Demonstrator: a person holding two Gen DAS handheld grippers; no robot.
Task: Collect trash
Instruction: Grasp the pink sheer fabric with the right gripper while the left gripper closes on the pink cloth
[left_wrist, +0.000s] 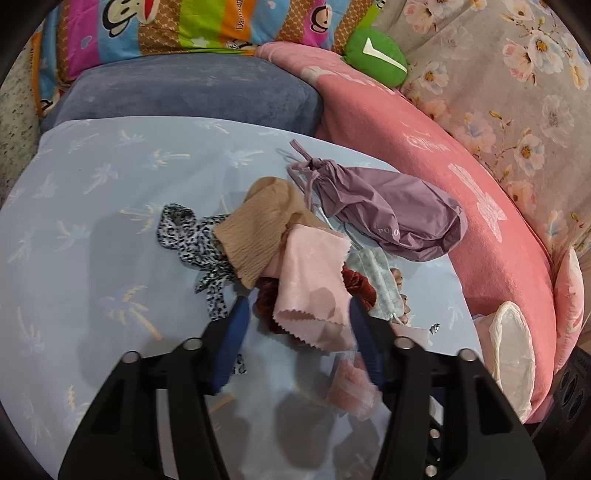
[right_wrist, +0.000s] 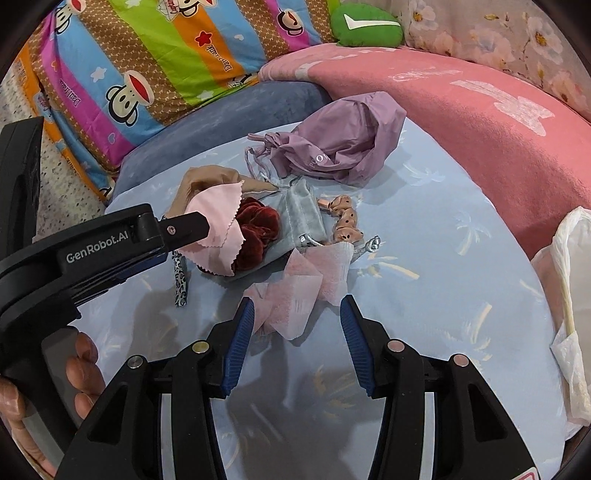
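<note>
A pale blue palm-print sheet (right_wrist: 443, 258) meets a pink blanket (right_wrist: 498, 122), blue-grey cushion (left_wrist: 192, 88) and striped monkey-print quilt (right_wrist: 155, 66).

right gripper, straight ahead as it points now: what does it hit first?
Likely the crumpled pink tissue, lying just past the open right gripper, in line with the gap. The grey pouch sits behind it. Depth is hard to judge.

crumpled pink tissue (right_wrist: 295, 291), on blue sheet (right_wrist: 424, 258)
</note>
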